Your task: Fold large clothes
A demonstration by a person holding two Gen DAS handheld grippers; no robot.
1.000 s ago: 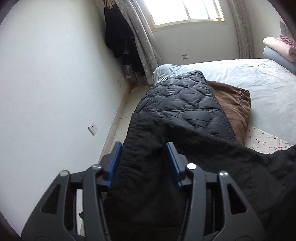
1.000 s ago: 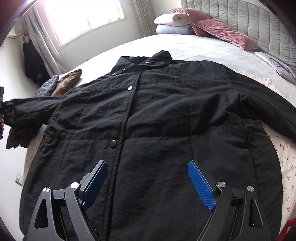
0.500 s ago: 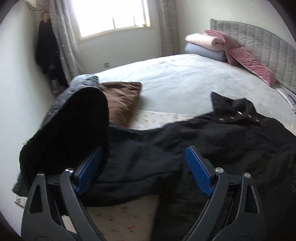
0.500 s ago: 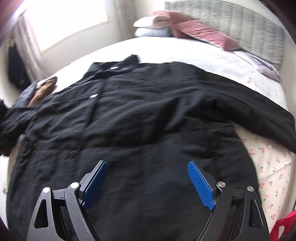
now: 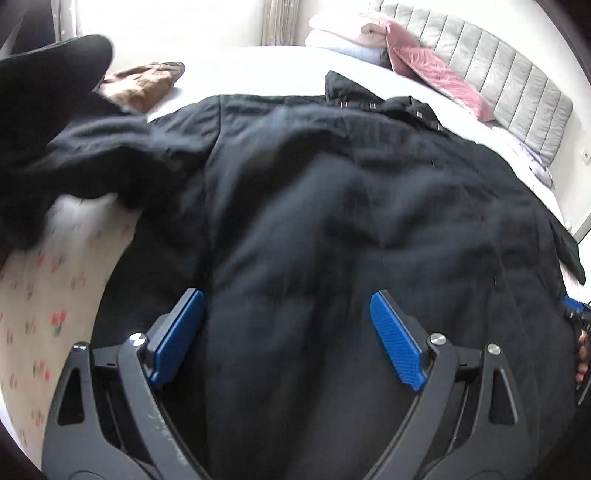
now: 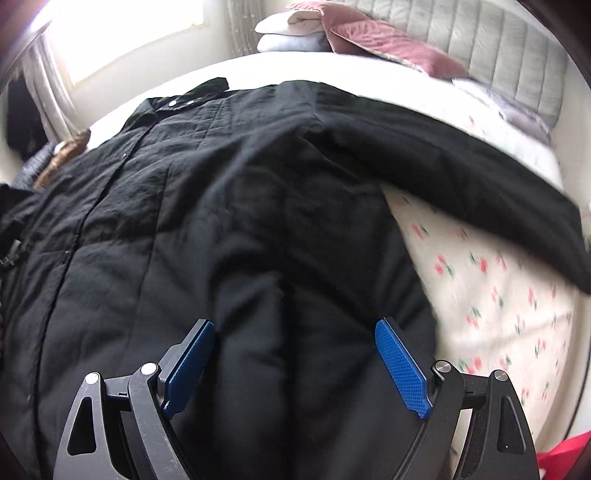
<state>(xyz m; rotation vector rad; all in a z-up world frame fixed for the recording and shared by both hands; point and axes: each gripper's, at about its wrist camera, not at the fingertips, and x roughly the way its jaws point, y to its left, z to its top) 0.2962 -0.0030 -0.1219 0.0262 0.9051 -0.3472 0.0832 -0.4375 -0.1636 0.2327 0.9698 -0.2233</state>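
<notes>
A large black quilted coat [image 5: 332,206] lies spread front-up on the bed, collar toward the headboard. It also fills the right wrist view [image 6: 221,206]. My left gripper [image 5: 288,325] is open and empty, hovering over the coat's lower left body. Its left sleeve [image 5: 92,147] lies bunched at the left. My right gripper [image 6: 295,358] is open and empty over the coat's lower right body. The right sleeve [image 6: 461,177] stretches out to the right across the floral sheet.
The bed has a floral sheet [image 6: 498,295] and a grey padded headboard [image 5: 498,85]. Pink and white pillows [image 6: 332,33] are stacked at the head. A brown cushion [image 5: 140,85] lies at the far left. A red object [image 6: 565,458] shows at the bottom right.
My left gripper let go of the left sleeve and swung right to face the coat's body. My right gripper turned right, toward the coat's right side and sleeve.
</notes>
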